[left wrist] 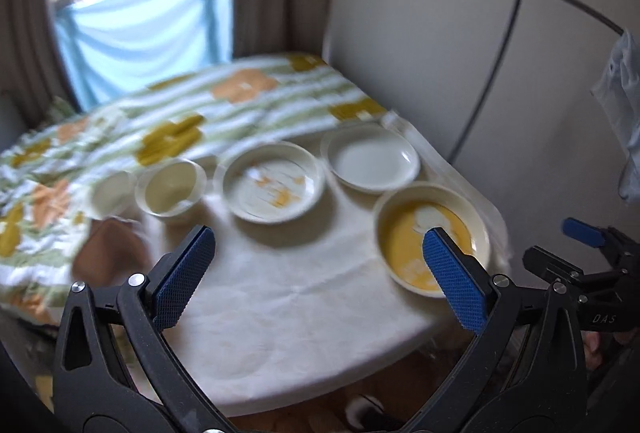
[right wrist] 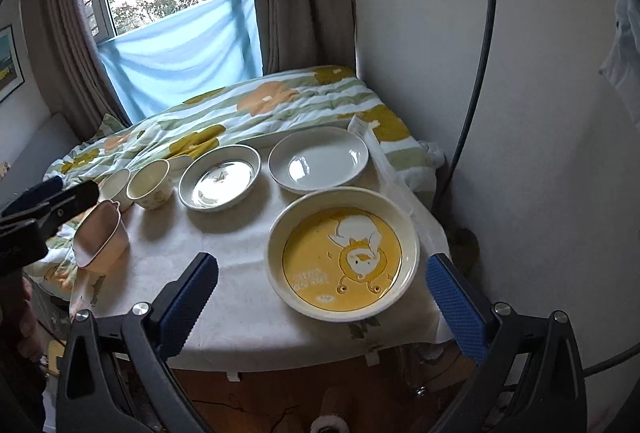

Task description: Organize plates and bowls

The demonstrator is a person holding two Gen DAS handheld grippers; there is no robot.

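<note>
A yellow cartoon plate (right wrist: 342,253) lies at the near right of the white-clothed table (right wrist: 248,273). Behind it in a row are a white plate (right wrist: 318,163), a grey-rimmed plate (right wrist: 220,177), a cream bowl (right wrist: 150,183) and a small white bowl (right wrist: 114,183). A pink bowl (right wrist: 100,233) tilts at the table's left edge. My right gripper (right wrist: 322,261) is open, low over the near edge beside the yellow plate. My left gripper (left wrist: 320,237) is open too, holding nothing, over the table (left wrist: 300,293) in front of the yellow plate (left wrist: 404,237) and the patterned plate (left wrist: 272,185). The left wrist view is blurred.
A bed with a floral quilt (right wrist: 256,105) butts against the table's far side. The white wall (right wrist: 500,113) and a dark curved pole (right wrist: 476,93) stand close on the right. Wooden floor (right wrist: 280,401) shows below the near edge. Curtains and a window are behind.
</note>
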